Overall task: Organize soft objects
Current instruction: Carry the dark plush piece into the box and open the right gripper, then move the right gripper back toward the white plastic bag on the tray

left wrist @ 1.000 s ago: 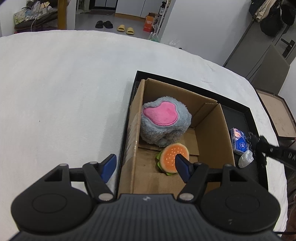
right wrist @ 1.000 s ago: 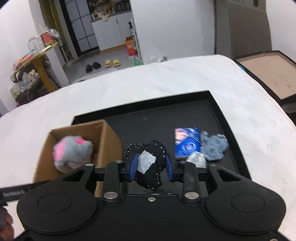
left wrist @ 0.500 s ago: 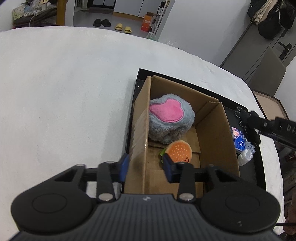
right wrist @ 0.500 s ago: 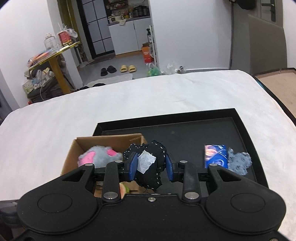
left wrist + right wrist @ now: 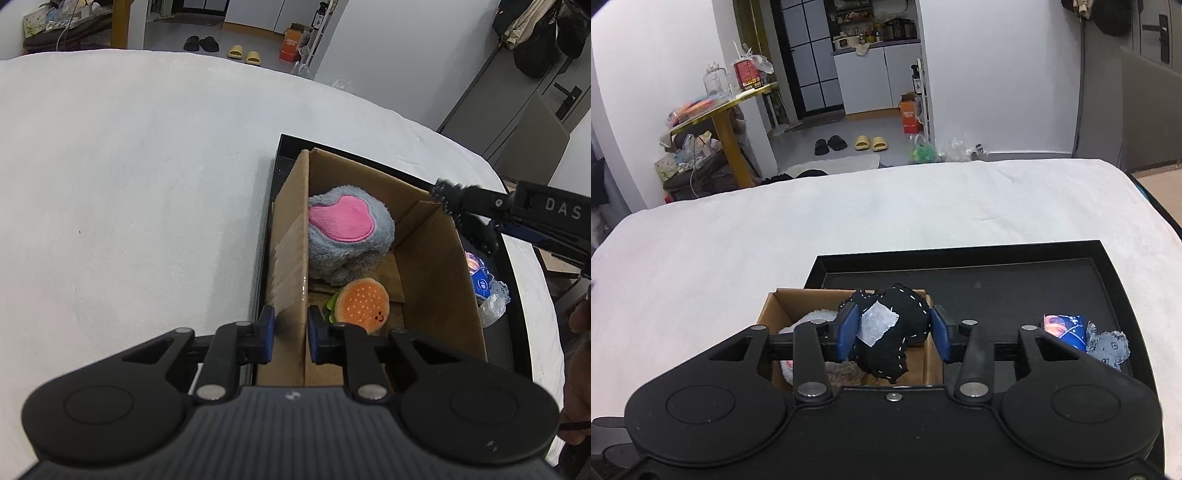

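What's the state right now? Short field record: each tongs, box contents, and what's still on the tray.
left tongs: shut on the cardboard box near wall
right tongs: jaws opening, black stitched plush between them, over the box
in box: grey-pink plush, burger plush
still on black tray: blue packet, grey fabric toy, clear plastic piece

I work in a lived-in home. Beyond my white-covered table [image 5: 849, 221] lie slippers [image 5: 871, 143] on the floor. A kitchenette counter [image 5: 875, 48] stands behind.
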